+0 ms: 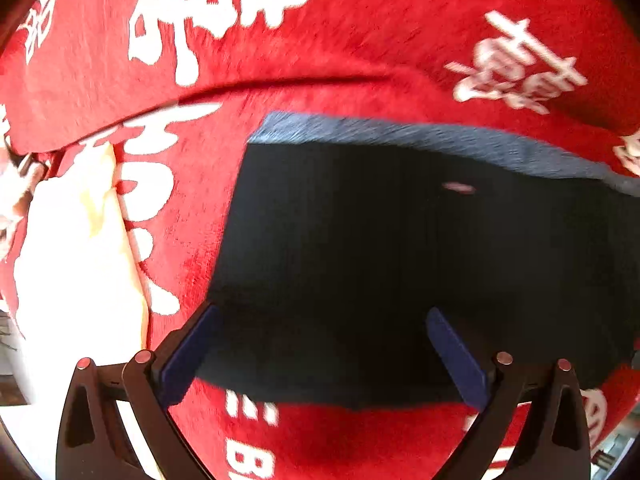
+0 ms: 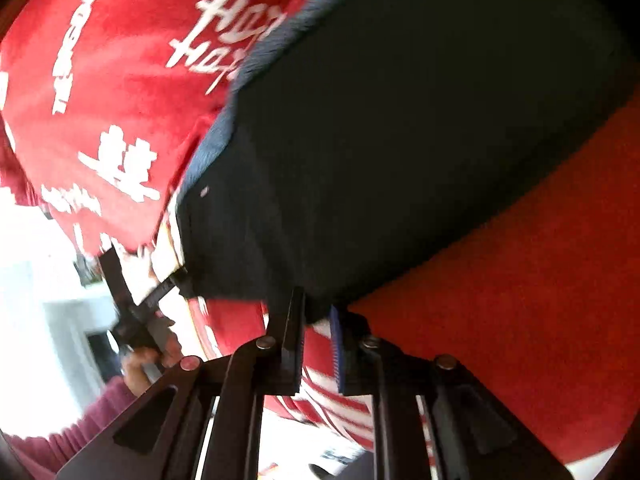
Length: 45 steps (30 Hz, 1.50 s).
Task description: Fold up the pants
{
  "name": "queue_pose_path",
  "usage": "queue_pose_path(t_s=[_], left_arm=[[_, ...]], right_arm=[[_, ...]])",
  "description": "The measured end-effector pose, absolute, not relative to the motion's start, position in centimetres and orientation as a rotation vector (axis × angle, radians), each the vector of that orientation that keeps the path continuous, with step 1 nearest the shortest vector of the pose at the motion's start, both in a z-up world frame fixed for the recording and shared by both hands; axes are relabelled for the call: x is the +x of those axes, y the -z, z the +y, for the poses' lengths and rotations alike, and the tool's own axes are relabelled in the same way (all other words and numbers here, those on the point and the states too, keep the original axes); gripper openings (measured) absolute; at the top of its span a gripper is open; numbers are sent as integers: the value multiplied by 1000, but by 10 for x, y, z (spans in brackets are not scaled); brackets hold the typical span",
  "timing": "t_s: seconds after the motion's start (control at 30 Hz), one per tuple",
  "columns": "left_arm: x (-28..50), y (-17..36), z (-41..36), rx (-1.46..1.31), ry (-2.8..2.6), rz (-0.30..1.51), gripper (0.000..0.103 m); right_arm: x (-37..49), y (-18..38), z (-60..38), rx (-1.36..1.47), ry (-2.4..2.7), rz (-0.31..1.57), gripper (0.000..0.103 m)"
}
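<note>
The dark navy pants (image 1: 380, 248) lie folded flat just ahead of the left gripper (image 1: 324, 344), whose blue-padded fingers (image 1: 188, 356) stand spread wide over the near edge of the cloth, one to each side, pinching nothing. In the right wrist view the pants (image 2: 400, 152) fill the space directly ahead of the right gripper (image 2: 316, 344); its fingers (image 2: 338, 352) sit fairly close with a gap between them, and a corner of the fabric hangs at their tips, though whether they pinch it cannot be told. The pants rest on a red cloth with white characters (image 1: 320, 52), which spreads beyond them on all sides. A pale cloth (image 1: 80, 248) lies to the left of the left gripper, well apart from the pants. The person's left hand (image 2: 148, 364) shows beyond the right gripper's left finger, against a bright, washed-out room.
</note>
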State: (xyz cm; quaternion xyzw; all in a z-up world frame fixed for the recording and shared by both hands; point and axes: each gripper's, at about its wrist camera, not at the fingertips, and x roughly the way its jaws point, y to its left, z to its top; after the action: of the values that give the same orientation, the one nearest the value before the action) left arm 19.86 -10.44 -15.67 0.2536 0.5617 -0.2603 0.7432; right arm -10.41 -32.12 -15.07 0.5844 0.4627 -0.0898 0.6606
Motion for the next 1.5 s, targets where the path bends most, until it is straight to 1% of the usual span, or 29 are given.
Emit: queue_pose_path(t_s=[0.13,0.23,0.37,0.43,0.47,0.53,0.6,0.67,0.73,0.77,0.8,0.9,1.03,1.07,1.1,1.13,1.17,1.2,1.27,1.37,1.5], left_arm=[[152,132,-130,550,683,1194,103],[110,141,-176,551,794,1213,103],[71,164,-216,578,845,1237,103],[59,179,-218,613,825,1228,103],[58,179,-209,573,829,1208,103],[61,179,-199,554,838,1259,103],[66,175,-195,578,821,1291,103],[71,163,-196,605,792,1277,103],[74,148,-209,576,792,1230,103],[81,141,-217,551,789,1212,103],[88,136,-227,532,782,1201,103],[107,137,-252,514,728,1166,103],[133,151,-275,496,627,1150,103],[137,157,-277,501,607,1155,103],[141,166,-279,517,578,1161,103],[145,173,-280,534,557,1166,103],[149,182,-281,546,542,1177,103],[153,186,-282,535,543,1183,103],[161,191,-280,516,526,1187,103],[170,193,-275,524,494,1193,103],[161,173,-268,531,522,1179,103]], right_arm=[[-117,116,-343,1139,271,1070,18],[-119,104,-368,1015,353,1067,19],[-116,116,-400,922,457,1098,19],[-121,132,-407,863,523,1165,19],[-129,141,-407,872,523,1181,19],[-143,140,-405,907,509,1118,19],[-151,141,-402,936,502,1142,19],[-156,137,-402,963,514,1162,21],[-156,119,-405,914,528,1120,38],[-152,111,-408,891,527,1092,58],[-146,103,-414,866,525,1063,70],[-125,94,-432,824,485,1043,70],[-77,99,-449,792,420,1061,70],[-68,101,-452,786,410,1068,70],[-58,106,-452,778,393,1075,64],[-49,110,-453,772,373,1079,54],[-41,115,-453,766,355,1089,31],[-35,123,-454,750,345,1113,24],[-29,139,-458,719,364,1167,24],[-42,153,-480,725,424,1173,13],[-72,150,-514,795,555,1144,13]])
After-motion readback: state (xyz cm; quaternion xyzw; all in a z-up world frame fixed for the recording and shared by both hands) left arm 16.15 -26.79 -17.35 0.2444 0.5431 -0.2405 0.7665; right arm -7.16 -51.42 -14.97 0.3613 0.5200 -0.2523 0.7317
